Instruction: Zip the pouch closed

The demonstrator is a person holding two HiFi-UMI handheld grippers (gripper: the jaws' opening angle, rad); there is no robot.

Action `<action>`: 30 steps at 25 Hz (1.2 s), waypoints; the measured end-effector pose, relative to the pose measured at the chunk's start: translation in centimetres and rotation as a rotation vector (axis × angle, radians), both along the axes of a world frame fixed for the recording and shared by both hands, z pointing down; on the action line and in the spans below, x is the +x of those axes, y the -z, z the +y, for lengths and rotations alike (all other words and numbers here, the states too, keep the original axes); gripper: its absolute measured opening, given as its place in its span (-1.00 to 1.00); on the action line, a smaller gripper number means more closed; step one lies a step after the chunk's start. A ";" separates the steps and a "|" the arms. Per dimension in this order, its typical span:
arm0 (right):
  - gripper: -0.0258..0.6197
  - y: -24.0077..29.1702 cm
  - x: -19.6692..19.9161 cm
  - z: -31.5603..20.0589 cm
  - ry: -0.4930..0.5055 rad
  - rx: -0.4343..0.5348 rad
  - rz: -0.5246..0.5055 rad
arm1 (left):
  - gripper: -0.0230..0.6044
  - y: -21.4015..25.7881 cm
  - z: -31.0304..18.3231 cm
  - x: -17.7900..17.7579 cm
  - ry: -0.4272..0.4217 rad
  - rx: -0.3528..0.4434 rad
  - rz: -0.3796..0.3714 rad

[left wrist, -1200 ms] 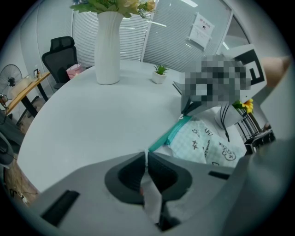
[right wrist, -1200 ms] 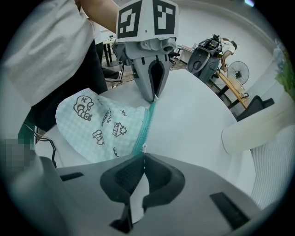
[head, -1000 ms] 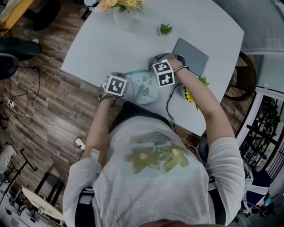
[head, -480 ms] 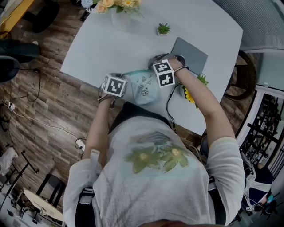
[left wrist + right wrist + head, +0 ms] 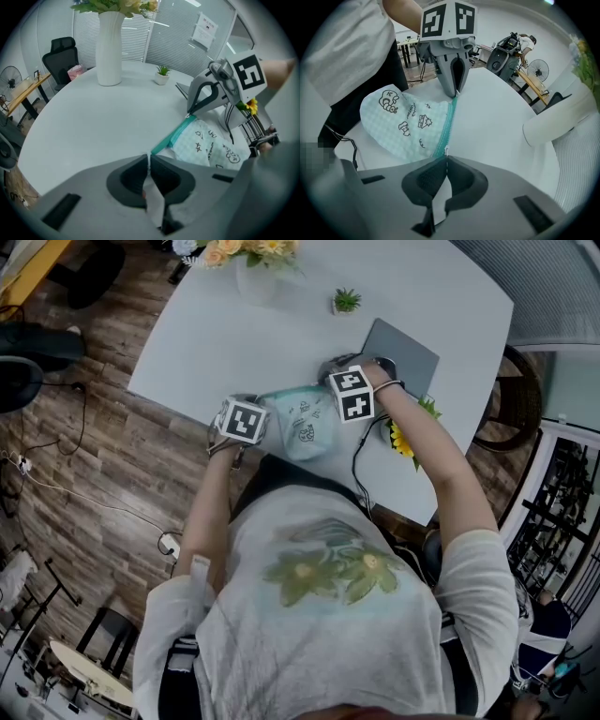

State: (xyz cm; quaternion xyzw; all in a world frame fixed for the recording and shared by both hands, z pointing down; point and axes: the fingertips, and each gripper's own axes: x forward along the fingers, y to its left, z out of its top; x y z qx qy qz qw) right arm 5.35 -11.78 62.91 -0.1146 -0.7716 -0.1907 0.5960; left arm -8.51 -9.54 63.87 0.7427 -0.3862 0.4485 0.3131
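Right gripper (image 5: 446, 158): jaws clenched tip to tip, w/ a small pale metal bit, prob. the pull (image 5: 446, 151), nipped at the very tips. Left gripper (image 5: 149, 158): jaws pressed onto a thin pale flap of the pouch (image 5: 401, 119), at the opposite end of the zip (image 5: 444, 129). Both point steeply down at the table (image 5: 93, 122).

Pouch lies flat near the table edge closest to the person, btwn the two grippers. It is mint check cloth w/ doodles. The teal zip runs straight from one set of jaws to the other, along the side away from the person. Can't tell whether its teeth are meshed. The pull looks to sit at or near the zip's end, so the closing may be nearly done.

Doing it well, IMO:
- Left gripper is the anchor: hold it put and clamp firm, else the cloth bunches at the slider.
- Move the right gripper along the zip's line, low and parallel to the table. Lifting would tilt the slider and jam it.
- The grip on the pull is tips only, so go slow & steady; a jerk could slip it out.
- Run the slider right to the stop before letting go.

Vase (image 5: 108, 47) and plant (image 5: 162, 72) are well apart, so no obstacle.
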 end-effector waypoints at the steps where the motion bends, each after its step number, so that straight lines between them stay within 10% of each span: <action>1: -0.86 0.0 0.0 0.0 0.001 0.001 0.001 | -0.84 -0.1 0.1 0.1 0.000 -0.006 0.007; 30: -0.86 -1.6 2.3 -0.4 -0.048 0.027 0.074 | -0.85 -0.4 0.5 0.6 -0.003 -0.019 0.017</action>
